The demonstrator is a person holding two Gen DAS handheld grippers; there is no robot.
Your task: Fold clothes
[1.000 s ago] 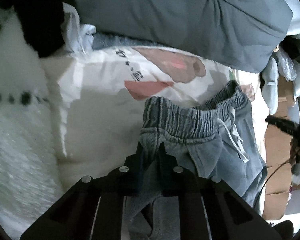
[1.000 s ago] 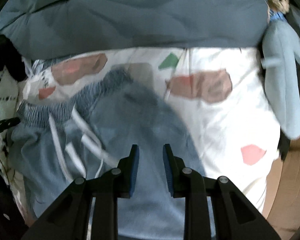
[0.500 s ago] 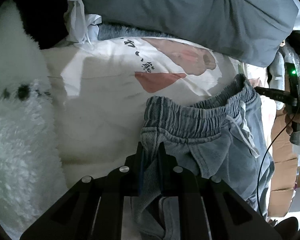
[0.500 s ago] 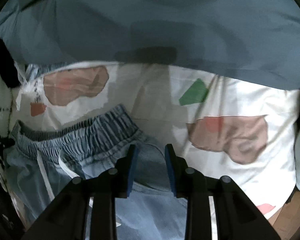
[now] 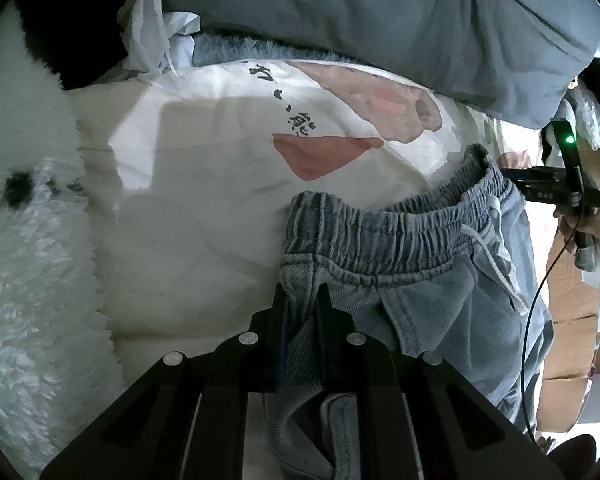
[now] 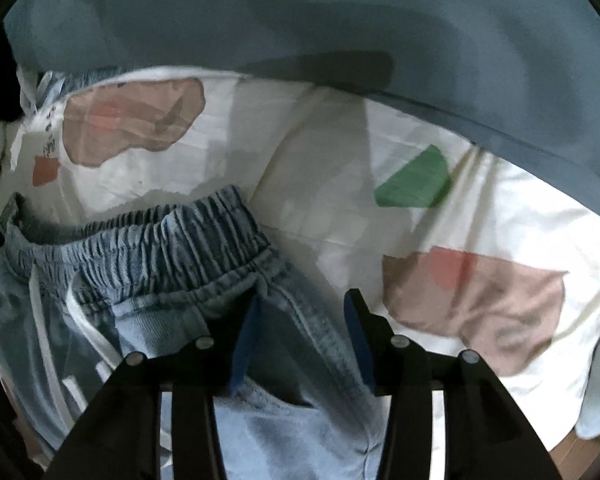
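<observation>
Lying waistband-up on a white bedsheet printed with brown, red and green patches, the blue drawstring pants are seen at 3 to 5 o'clock in the left wrist view and 7 to 9 o'clock in the right. Left gripper is clamped on a fold of pants fabric just below the waistband. Right gripper is spread wide, jaws astride the side seam, nothing pinched. A grey duvet is bunched across 12 o'clock. A white fluffy blanket is seen at 9 o'clock, cardboard boxes at 3 to 4 o'clock.
</observation>
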